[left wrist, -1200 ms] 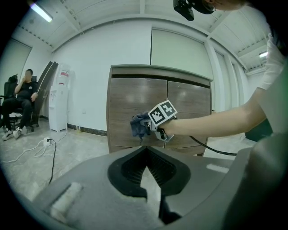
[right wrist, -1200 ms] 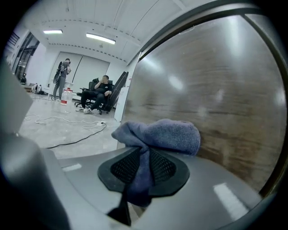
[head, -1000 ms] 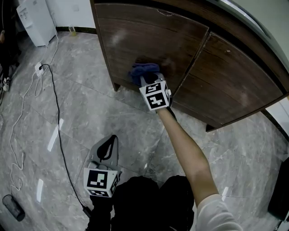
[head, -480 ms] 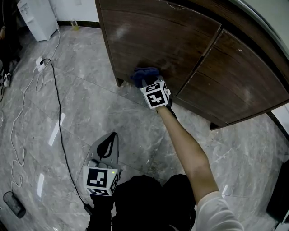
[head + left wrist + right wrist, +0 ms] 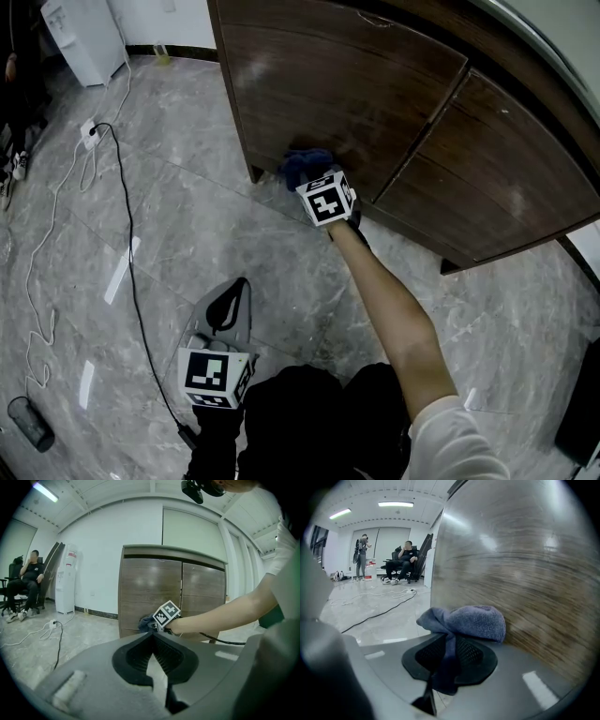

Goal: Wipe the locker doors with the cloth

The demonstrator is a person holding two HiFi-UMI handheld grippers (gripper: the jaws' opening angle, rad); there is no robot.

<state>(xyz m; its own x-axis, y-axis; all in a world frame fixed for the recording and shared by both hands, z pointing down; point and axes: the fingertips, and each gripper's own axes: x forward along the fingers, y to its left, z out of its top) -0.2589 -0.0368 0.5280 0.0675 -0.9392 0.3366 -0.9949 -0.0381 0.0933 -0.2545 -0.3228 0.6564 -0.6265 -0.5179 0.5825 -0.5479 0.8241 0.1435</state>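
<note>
1. The cloth (image 5: 474, 619) is held clamped in the right tool (image 5: 449, 645). A thin fold is pinched between the jaws, and the bunched part stands ahead of them.
2. The bunch is pressed against the left locker door (image 5: 323, 80), low down and close to the door's bottom edge, just above the floor (image 5: 187, 216).
3. The left tool (image 5: 153, 638) is seen with jaws together and nothing between them. It is kept low over the floor, well apart from the locker.
4. The step in hand is judged to be the wiping of the lowest strip of the left door. The right locker door (image 5: 487, 159) is not being touched.
5. Pressure is best passed through the bunched cloth only, with the hard jaw tips kept off the wood.
6. Strokes are best overlapped and run along the bottom edge, and the cloth should not be dragged on the floor.
7. Only a narrow fold is gripped, so the hold should be watched for slipping.
</note>
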